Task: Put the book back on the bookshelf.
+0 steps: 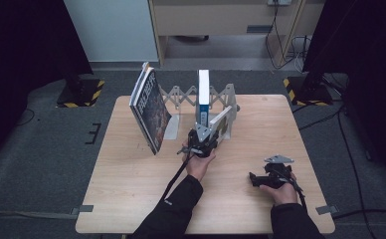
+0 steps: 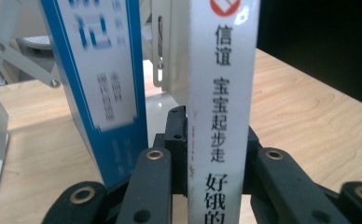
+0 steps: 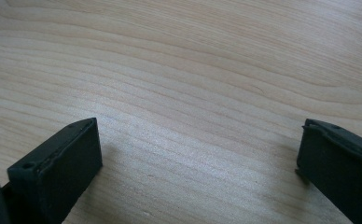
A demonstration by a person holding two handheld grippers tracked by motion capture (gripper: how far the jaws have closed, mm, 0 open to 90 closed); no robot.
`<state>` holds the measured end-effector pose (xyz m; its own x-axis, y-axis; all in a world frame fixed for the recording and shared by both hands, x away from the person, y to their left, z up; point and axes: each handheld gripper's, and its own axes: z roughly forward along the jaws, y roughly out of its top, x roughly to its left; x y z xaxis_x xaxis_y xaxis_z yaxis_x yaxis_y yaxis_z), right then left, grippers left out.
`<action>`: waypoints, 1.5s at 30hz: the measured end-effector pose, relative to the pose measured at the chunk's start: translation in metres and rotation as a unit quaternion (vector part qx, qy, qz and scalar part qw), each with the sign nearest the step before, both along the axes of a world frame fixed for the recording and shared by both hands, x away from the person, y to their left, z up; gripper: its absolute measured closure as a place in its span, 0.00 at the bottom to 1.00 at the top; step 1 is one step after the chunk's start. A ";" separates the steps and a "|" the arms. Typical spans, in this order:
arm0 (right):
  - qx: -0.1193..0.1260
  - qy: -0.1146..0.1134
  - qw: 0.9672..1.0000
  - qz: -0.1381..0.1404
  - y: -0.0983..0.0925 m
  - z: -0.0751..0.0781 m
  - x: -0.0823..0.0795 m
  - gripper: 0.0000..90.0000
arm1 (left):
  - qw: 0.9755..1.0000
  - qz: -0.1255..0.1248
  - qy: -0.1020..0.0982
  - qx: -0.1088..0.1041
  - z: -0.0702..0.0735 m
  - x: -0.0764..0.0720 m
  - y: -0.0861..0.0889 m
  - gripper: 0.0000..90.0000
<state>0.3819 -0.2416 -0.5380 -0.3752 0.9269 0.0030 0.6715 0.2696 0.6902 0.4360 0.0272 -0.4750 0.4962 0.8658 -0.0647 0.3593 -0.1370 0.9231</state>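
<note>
Left gripper view gives me my left gripper [image 2: 216, 154] clenched on a thin white-spined book [image 2: 222, 93] printed with black Chinese characters, just beside the blue-and-white book [image 2: 105, 88].

The tabletop [image 1: 131, 199] is light wood with a visible grain. On its far part stands a grey expanding book rack [image 1: 181, 97], with a dark-covered book [image 1: 150, 110] leaning at its left end and a blue-and-white book [image 1: 203, 94] upright inside.

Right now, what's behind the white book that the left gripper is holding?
Behind the white book stands the metal bookend rack, beside an upright blue-and-white book. The left gripper covers the white book's lower spine.
</note>
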 end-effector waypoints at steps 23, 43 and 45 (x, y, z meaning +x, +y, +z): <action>0.003 -0.006 1.000 -0.006 0.001 -0.001 -0.001 0.00 | 0.999 -0.013 0.031 0.041 -0.033 -0.021 0.000 0.80; 0.002 -0.009 1.000 -0.004 0.001 -0.002 -0.001 0.00 | 0.999 -0.045 0.021 0.017 -0.016 -0.044 0.022 0.77; 0.003 -0.009 1.000 -0.004 0.001 -0.002 -0.001 0.00 | 0.999 -0.046 0.025 0.012 -0.016 -0.041 0.022 0.79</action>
